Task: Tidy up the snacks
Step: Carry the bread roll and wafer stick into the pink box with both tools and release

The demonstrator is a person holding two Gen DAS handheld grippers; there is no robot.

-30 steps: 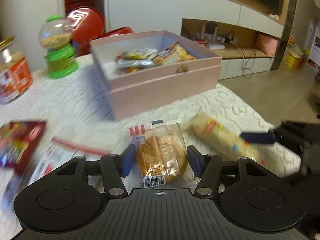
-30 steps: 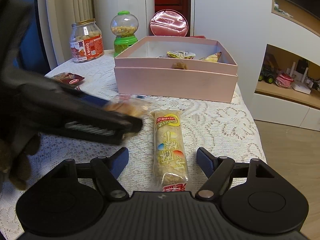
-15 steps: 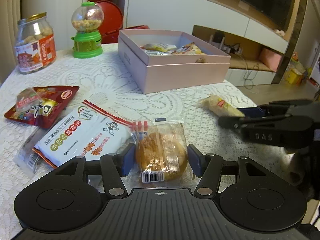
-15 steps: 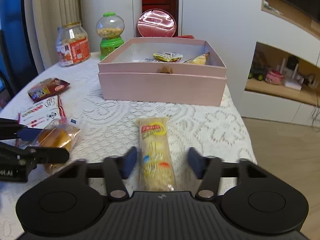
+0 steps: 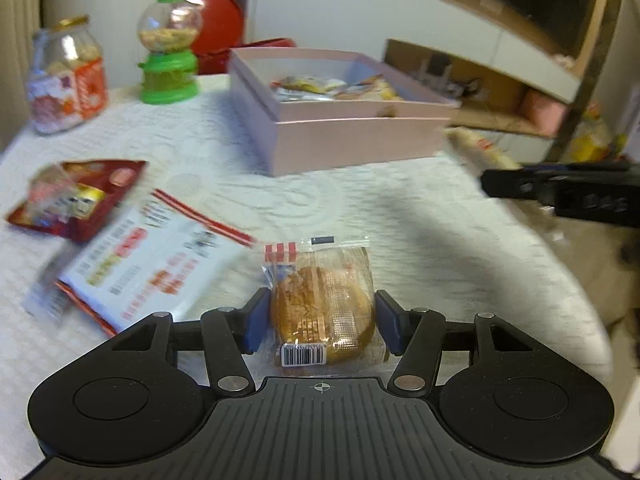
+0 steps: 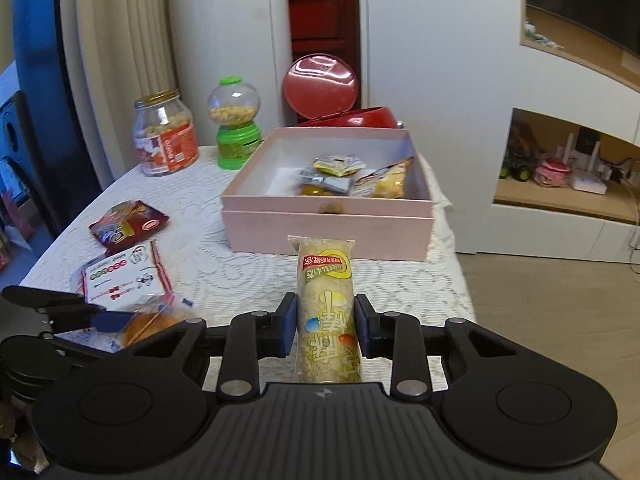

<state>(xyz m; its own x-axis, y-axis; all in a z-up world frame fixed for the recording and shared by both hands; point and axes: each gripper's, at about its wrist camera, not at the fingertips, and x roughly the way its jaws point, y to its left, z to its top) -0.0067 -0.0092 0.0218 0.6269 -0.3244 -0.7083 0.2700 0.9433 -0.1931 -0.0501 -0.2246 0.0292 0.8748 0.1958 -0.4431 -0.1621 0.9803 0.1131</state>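
My left gripper (image 5: 322, 320) is shut on a clear-wrapped round cake (image 5: 322, 304) and holds it low over the white lace tablecloth (image 5: 360, 208). My right gripper (image 6: 325, 326) is shut on a long yellow rice-puff bar (image 6: 326, 308), lifted above the table in front of the pink box (image 6: 328, 224). The open pink box (image 5: 348, 136) holds several small snack packets (image 6: 348, 178). The right gripper with its bar shows at the right of the left wrist view (image 5: 560, 192). The left gripper with the cake shows at the lower left of the right wrist view (image 6: 132, 322).
A white snack bag (image 5: 152, 264) and a red snack bag (image 5: 80, 196) lie at the left. A glass jar (image 5: 66, 76), a green candy dispenser (image 5: 170, 64) and a red tin (image 6: 332, 96) stand at the back. The table's right edge (image 6: 460, 280) drops to the floor.
My right gripper closed on the rice-puff bar and lifted it off the table. My left gripper has kept the cake and moved a little.
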